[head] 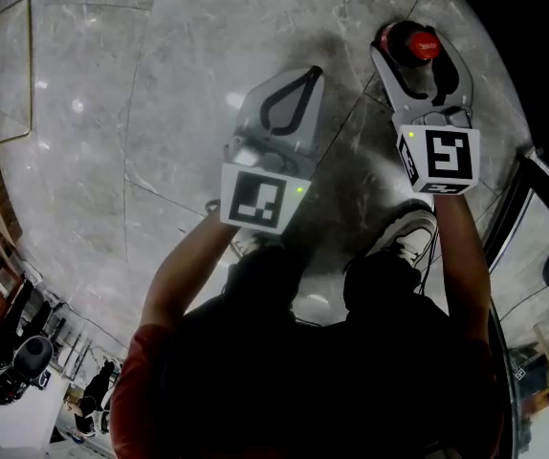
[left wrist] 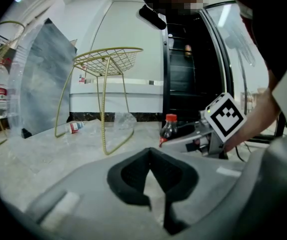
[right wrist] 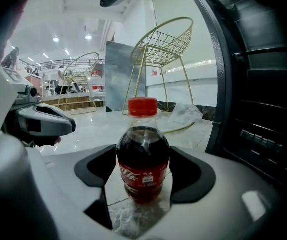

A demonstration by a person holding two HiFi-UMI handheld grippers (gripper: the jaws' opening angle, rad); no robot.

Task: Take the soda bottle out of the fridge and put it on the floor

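Right gripper view: right hand-held gripper (right wrist: 143, 165) grasps the soda bottle (right wrist: 142, 146) standing on the floor (right wrist: 83, 129); releasing likely comes next. Left hand-held gripper (left wrist: 150, 154) is clenched, empty.

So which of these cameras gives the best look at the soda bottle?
The right gripper view: the soda bottle stands upright between the jaws, filling the middle, red cap and label plain. The head view shows little more than its red cap from above. The left gripper view shows it small, far off.
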